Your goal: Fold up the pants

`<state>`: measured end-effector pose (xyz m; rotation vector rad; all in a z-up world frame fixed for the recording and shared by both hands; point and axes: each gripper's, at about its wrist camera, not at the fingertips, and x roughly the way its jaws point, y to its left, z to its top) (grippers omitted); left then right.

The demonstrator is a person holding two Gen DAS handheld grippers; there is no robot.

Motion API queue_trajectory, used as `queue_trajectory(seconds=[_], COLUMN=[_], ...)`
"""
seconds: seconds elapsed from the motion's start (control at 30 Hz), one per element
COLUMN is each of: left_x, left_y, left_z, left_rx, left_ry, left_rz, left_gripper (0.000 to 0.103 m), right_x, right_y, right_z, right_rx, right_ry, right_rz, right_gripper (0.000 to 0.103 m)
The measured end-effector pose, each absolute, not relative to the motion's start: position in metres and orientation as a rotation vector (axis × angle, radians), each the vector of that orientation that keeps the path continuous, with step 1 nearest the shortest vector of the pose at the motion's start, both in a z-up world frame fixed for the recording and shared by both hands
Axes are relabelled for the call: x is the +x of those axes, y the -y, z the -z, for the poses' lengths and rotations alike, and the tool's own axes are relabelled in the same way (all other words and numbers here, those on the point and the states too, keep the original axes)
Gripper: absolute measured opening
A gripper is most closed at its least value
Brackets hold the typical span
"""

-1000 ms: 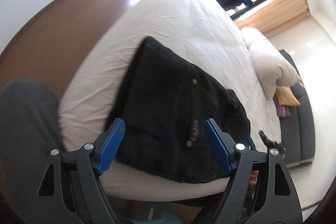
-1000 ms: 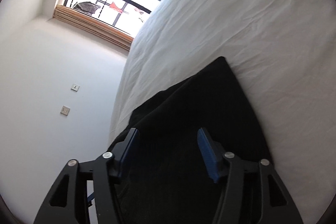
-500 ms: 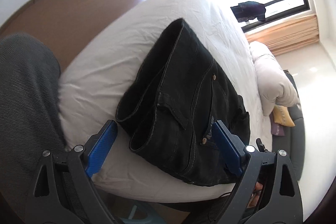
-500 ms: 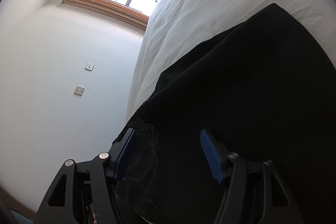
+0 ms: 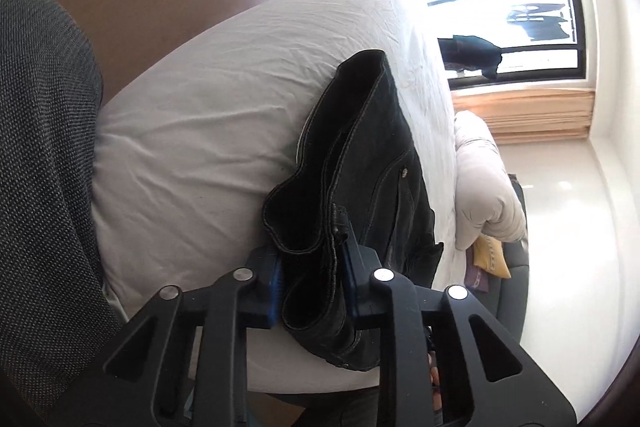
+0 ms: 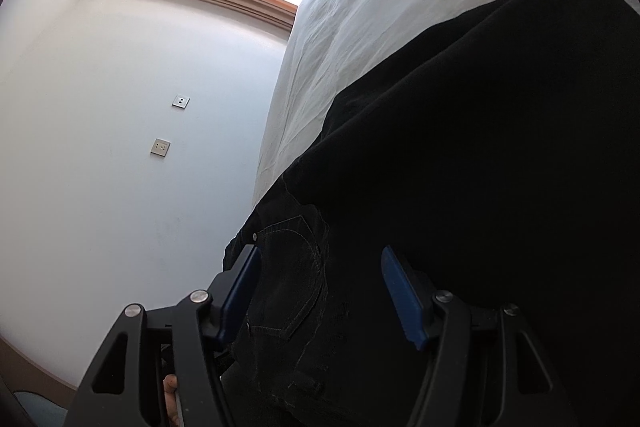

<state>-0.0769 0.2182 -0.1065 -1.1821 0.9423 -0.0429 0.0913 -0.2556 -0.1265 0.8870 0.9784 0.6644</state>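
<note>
Folded black denim pants (image 5: 372,163) lie on the white bed (image 5: 208,131) near its front edge. My left gripper (image 5: 314,267) is shut on the near edge of the folded stack, with thick layers bunched between the blue pads. In the right wrist view the same pants (image 6: 480,167) fill the frame, back pocket stitching showing. My right gripper (image 6: 320,291) is open, its blue pads (image 6: 402,291) spread apart just over the pocket area, holding nothing.
A person's grey-trousered leg (image 5: 44,167) is at the left. A rolled white duvet (image 5: 484,187) and a yellow cushion (image 5: 492,255) lie at the far end. A window (image 5: 520,7) and a white wall with switch plates (image 6: 160,147) surround the bed.
My left gripper has closed on the near edge of the pants, which it straddled open before. My right gripper has slid closer along the pants and stays open.
</note>
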Motion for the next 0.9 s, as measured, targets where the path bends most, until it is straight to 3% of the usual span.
queue_trajectory(seconds=[0.23,0.47,0.9], left_x=[-0.071,-0.05,-0.014], left_y=[-0.214,-0.192,-0.102], left_z=[0.086,0.027,-0.041], left_rx=[-1.12,-0.986,-0.791], left_ry=[-0.919,-0.865,-0.85], left_rz=[0.062,0.146,0.337], left_gripper=[0.014,0.011,0.011], right_x=[0.102,0.118,0.114], right_y=[0.231,0.202,0.22], right_z=[0.126,0.125,0.138], right_rx=[0.806,0.57,0.63], right_ry=[-1.045,-1.17,-1.145], right_rz=[-0.691,-0.637,-0.666], right_gripper=[0.066,0.065,0.065])
